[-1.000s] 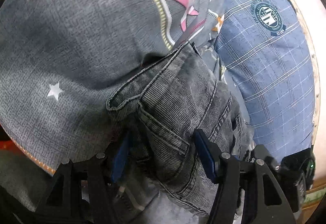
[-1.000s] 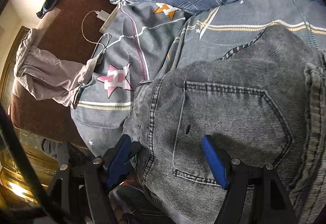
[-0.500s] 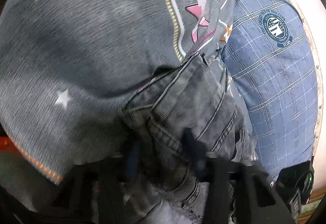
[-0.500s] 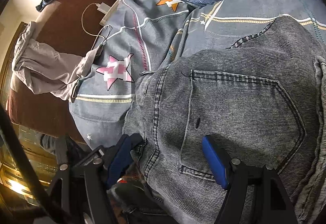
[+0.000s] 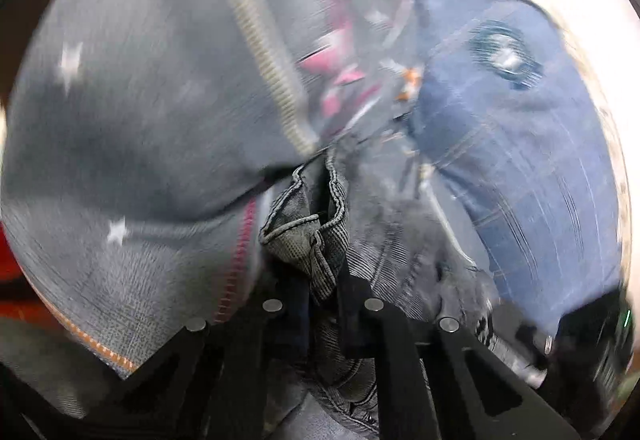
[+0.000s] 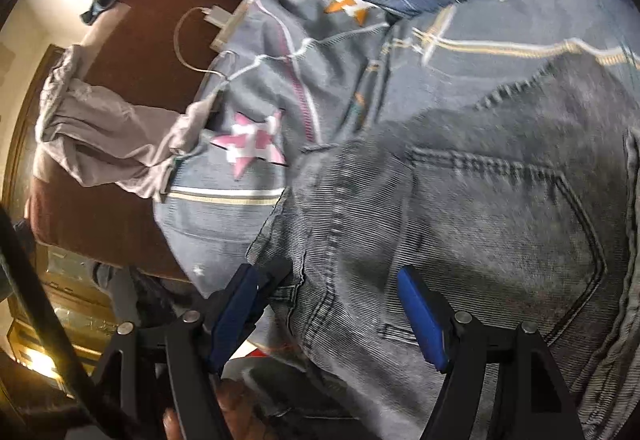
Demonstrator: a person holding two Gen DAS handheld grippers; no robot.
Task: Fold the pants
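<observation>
Underneath, star-print bedspread [image 6: 256, 200] — left tool [image 5: 320, 280] pinching jeans [image 6: 480, 220], right tool [image 6: 332, 300] apart.

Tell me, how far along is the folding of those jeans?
Early on, I'd say. Nothing looks folded yet: the grey jeans lie spread on the starry bedspread, back pocket showing. In hand: the left gripper is shut on a bunched edge of the denim, while the right gripper is open astride the fabric. The folds themselves are left to do.
</observation>
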